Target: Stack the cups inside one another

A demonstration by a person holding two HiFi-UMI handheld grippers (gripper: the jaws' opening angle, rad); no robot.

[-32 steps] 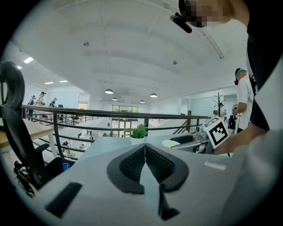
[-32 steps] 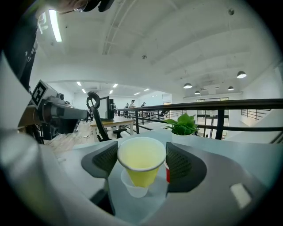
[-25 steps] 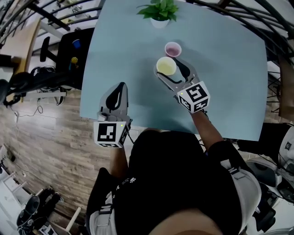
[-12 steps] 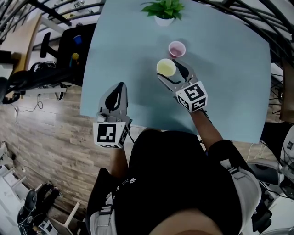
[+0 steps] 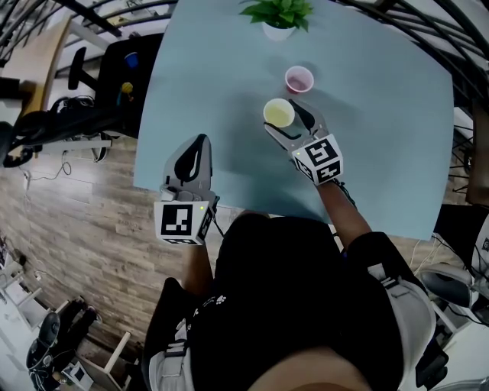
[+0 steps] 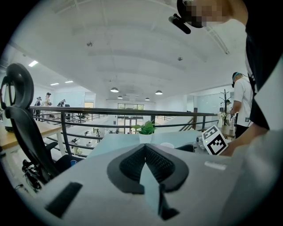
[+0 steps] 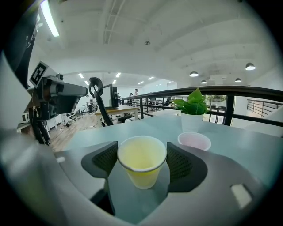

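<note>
Yellow cup (image 7: 141, 167) stands upright, clamped between the 2 jaws of the right gripper (image 5: 289, 124) over the pale blue table (image 5: 221, 76), though whether its base touches the tabletop is hard to judge. Just beyond it stands the pink cup (image 5: 299, 78), upright and near a small potted plant (image 5: 279, 15). At the table's near left edge, the left gripper (image 5: 195, 156) has its jaws pressed together on nothing.

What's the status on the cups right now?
Right tongs shut on yellow cup. Left tongs shut, empty. Pink cup upright just beyond; nothing between.
</note>
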